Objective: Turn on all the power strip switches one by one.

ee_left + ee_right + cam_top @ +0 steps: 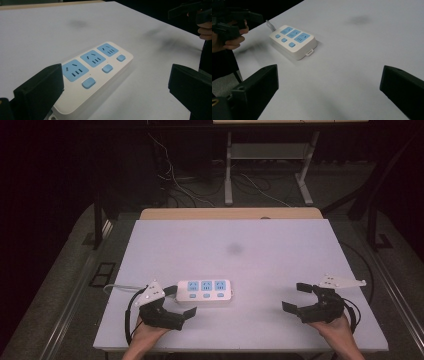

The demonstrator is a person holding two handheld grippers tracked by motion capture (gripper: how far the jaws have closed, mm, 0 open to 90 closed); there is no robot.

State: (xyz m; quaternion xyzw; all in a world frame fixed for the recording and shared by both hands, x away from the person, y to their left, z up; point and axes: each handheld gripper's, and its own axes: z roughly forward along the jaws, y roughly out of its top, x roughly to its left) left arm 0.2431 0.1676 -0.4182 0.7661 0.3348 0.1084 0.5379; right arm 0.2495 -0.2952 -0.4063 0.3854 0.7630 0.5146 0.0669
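Note:
A white power strip [204,291] with three blue sockets and three blue buttons lies flat on the white table, left of centre near the front. In the left gripper view the power strip [92,75] is just ahead, beside the left jaw. My left gripper [180,301] is open at the strip's left end, with nothing between its jaws. My right gripper [296,296] stands open near the front right, well apart from the strip. In the right gripper view the power strip [293,41] lies far off to the upper left.
The strip's white cable [120,286] trails left toward the table edge. A faint dark smudge [234,249] marks the white tabletop [230,235] past its middle. A wooden table edge [230,213] lies behind. Beyond it are desk legs and cables on the floor.

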